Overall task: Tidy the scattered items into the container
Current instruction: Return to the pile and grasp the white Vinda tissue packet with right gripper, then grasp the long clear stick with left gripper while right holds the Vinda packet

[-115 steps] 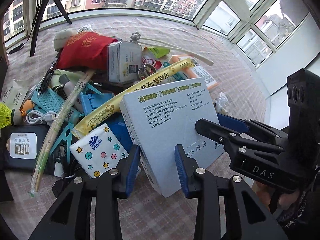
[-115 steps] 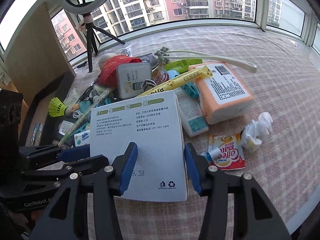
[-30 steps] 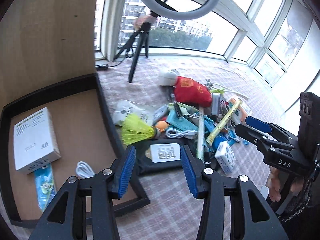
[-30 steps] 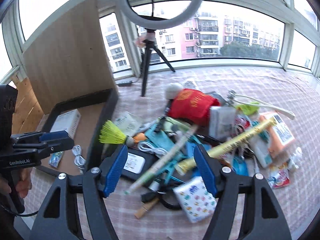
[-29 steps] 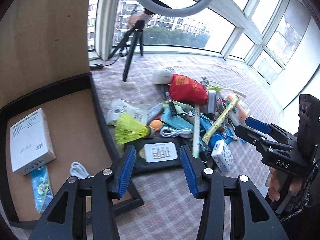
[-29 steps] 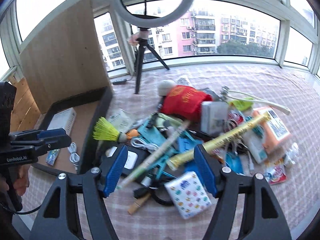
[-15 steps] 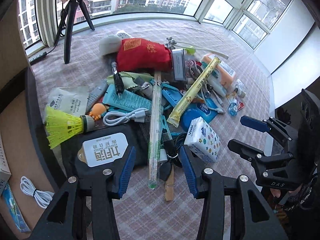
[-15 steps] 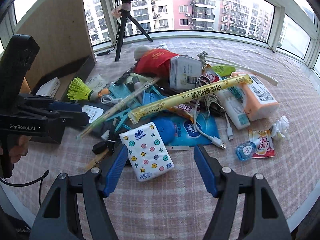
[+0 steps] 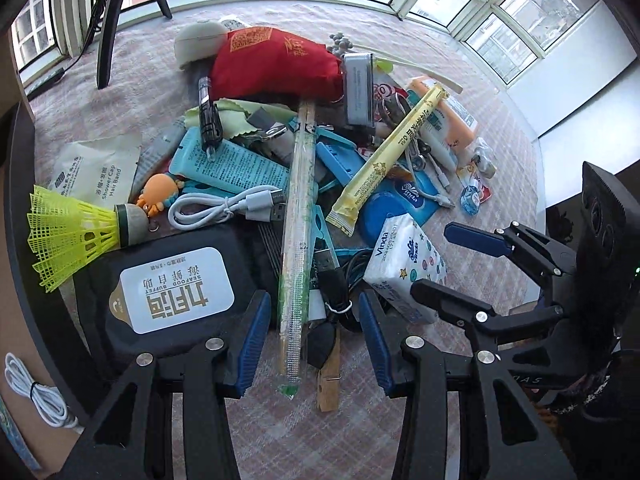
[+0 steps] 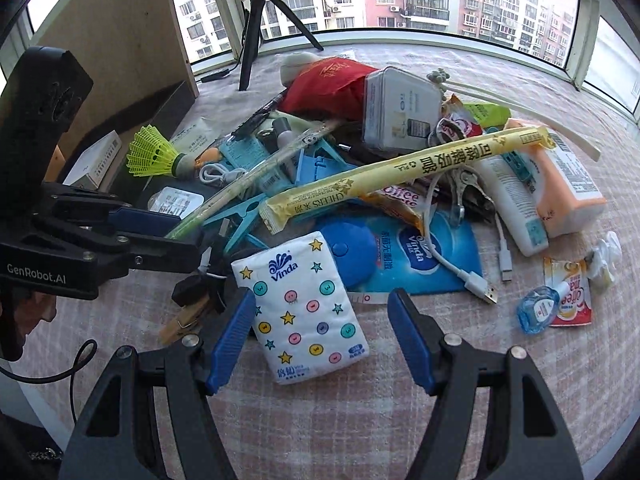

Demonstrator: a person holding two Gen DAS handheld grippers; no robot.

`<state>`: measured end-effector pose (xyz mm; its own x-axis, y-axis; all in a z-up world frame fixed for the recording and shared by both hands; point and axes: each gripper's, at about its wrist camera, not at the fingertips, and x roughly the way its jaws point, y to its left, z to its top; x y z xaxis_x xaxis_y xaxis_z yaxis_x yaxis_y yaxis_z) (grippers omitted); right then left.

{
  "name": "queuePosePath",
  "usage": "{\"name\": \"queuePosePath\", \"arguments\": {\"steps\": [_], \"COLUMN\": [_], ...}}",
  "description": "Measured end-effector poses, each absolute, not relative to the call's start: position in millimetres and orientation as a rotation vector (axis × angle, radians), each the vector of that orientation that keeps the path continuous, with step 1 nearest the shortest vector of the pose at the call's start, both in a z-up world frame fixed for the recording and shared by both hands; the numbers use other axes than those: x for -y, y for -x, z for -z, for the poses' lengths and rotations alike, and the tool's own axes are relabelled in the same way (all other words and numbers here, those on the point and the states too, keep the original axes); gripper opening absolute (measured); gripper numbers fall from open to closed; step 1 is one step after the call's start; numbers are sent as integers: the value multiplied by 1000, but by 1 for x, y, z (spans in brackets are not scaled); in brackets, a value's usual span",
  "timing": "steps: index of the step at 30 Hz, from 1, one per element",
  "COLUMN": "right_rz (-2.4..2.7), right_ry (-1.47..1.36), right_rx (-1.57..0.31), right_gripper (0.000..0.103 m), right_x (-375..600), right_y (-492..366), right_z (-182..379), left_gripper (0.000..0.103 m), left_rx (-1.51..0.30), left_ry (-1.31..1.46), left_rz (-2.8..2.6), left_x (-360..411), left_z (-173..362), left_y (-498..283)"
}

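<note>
**Both claws hang over the near edge of the pile**

The left claw (image 9: 312, 340) points steeply down at the checked cloth of the worktop (image 9: 280, 432), its blue pads apart and touching nothing. Between them lie the near end of a long clear-wrapped stick (image 9: 294, 264), a black cable plug with its tied cord (image 9: 332, 292) and a wooden clothespin (image 9: 329, 380). Just to its left sits a black seafood-buffet wipes pack (image 9: 172, 292), with a yellow shuttlecock (image 9: 76, 236) resting at its far corner and a white USB cable (image 9: 224, 210) beyond.

The right claw (image 10: 322, 340) is spread wide, gripping nothing, over a white Vinda tissue pack (image 10: 300, 308) printed with stars and coloured buttons; the pack lies flat on the cloth, nearer the left-hand pad. Beyond it lie a blue Vinda wipes pouch (image 10: 416, 256), a long yellow packet (image 10: 400, 172), a metal tin (image 10: 400, 112) and a red cloth bag (image 10: 324, 84).

The container (image 9: 24, 208), a dark-rimmed tray with a brown floor, stands at the left edge of the heap; a coiled white cable (image 9: 32, 392) and a white box (image 10: 96, 160) lie inside it.
</note>
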<state>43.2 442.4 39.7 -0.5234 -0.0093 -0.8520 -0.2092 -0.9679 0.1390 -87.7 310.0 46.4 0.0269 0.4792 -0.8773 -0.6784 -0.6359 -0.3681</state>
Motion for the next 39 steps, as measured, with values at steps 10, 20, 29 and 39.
{"name": "queuePosePath", "arguments": {"steps": [10, 20, 29, 39], "right_rz": [-2619, -2594, -2528, -2535], "right_ry": [1539, 1538, 1416, 1405], "right_rx": [-450, -478, -840, -669], "right_gripper": [58, 43, 0, 70], "right_x": [-444, -440, -465, -438], "right_y": [-42, -42, -61, -48], "right_z": [-36, -38, -37, -51], "left_gripper": [23, 7, 4, 4], "left_rx": [-231, -214, -162, -198], "left_ry": [1431, 1411, 1350, 1336], "left_rz": [-1684, -1695, -1691, -1732], "left_x": [-315, -318, -294, -290], "left_z": [-54, -53, -68, -66], "left_y": [86, 83, 67, 63]}}
